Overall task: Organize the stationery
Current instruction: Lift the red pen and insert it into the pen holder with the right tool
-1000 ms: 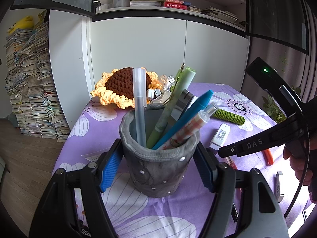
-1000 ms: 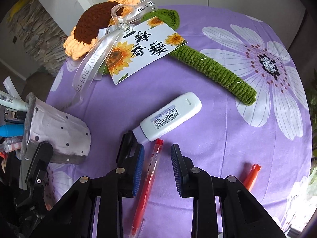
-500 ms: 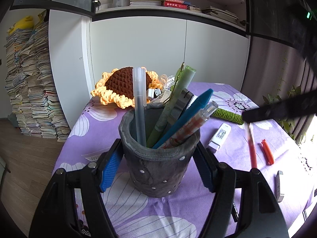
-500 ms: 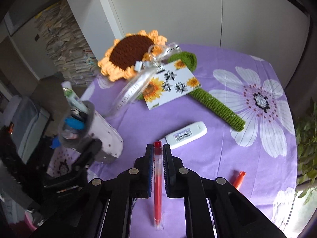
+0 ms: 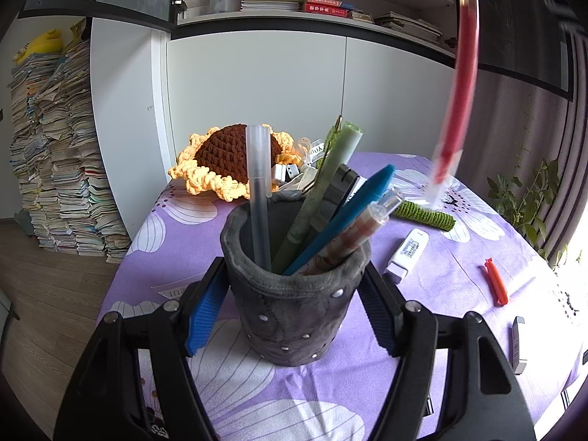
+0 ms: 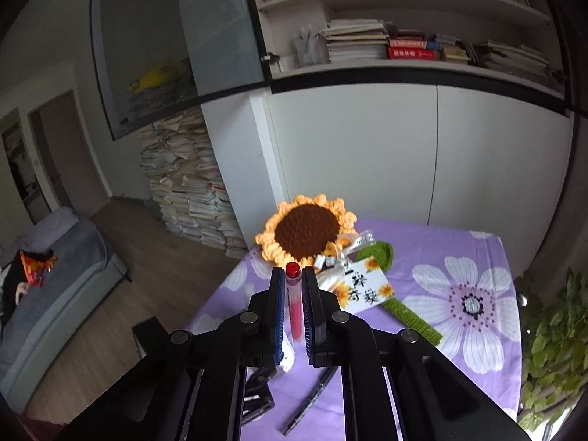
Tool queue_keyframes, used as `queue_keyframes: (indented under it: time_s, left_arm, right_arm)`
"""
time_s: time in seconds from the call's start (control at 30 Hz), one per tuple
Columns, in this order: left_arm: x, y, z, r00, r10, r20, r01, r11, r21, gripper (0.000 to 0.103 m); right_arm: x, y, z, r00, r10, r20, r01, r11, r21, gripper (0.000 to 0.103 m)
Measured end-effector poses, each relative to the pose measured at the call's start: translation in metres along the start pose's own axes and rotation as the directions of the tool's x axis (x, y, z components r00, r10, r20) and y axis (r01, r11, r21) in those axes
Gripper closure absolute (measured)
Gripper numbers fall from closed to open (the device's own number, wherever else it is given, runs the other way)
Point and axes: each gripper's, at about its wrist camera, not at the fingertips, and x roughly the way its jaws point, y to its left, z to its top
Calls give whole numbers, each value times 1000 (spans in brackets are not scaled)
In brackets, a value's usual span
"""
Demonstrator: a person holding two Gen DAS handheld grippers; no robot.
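Left wrist: left gripper (image 5: pixel 292 312) clamps the grey fabric pen pot (image 5: pixel 294 301), full of pens, between its blue pads; blurred red gel pen (image 5: pixel 455 92) hangs above right.

Right wrist: right gripper (image 6: pixel 293 294) pinches that red gel pen (image 6: pixel 294 301) lengthwise, crocheted sunflower (image 6: pixel 307 233) just beyond its tips.

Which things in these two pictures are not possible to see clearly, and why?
- Red pen, left wrist view: blurred by motion, top cut off by the edge.
- Pen holder interior: hidden by its rim and the pens.
- Card writing, right wrist view: too small.
- Right gripper: hides the pen's lower part.
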Motion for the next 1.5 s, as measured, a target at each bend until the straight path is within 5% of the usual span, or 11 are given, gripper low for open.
queue_keyframes:
  time_s: [0.37,0.67,1.07,1.2,1.3,1.4,1.5]
  left_arm:
    - [0,0,0,1000,0,0,0,1000,0,34]
    - [0,0,0,1000,-3,-2,3,1000,-3,34]
    - [2,-2,0,1000,0,-5,0,1000,0,34]
    - [3,-2,0,1000,-2,-5,2,1000,-4,34]
    - [3,-2,0,1000,-3,-5,3,1000,-4,34]
    - [3,-2,0,1000,-2,-5,2,1000,-4,34]
    - [3,-2,0,1000,-2,-5,2,1000,-4,34]
  right_arm:
    - [9,37,22,995,91,46,-88,993,-78,93]
    - [68,29,-6,988,93,-119,-99,994,-40,93]
    - [93,28,-35,961,105,-256,-121,992,-45,93]
    - [88,17,-35,962,123,-246,-125,992,4,93]
    - [74,1,-30,970,140,-201,-129,989,67,83]
    - [59,-22,-26,984,97,-151,-77,988,132,74]
    - [72,-42,-37,965,-47,-256,81,989,123,74]
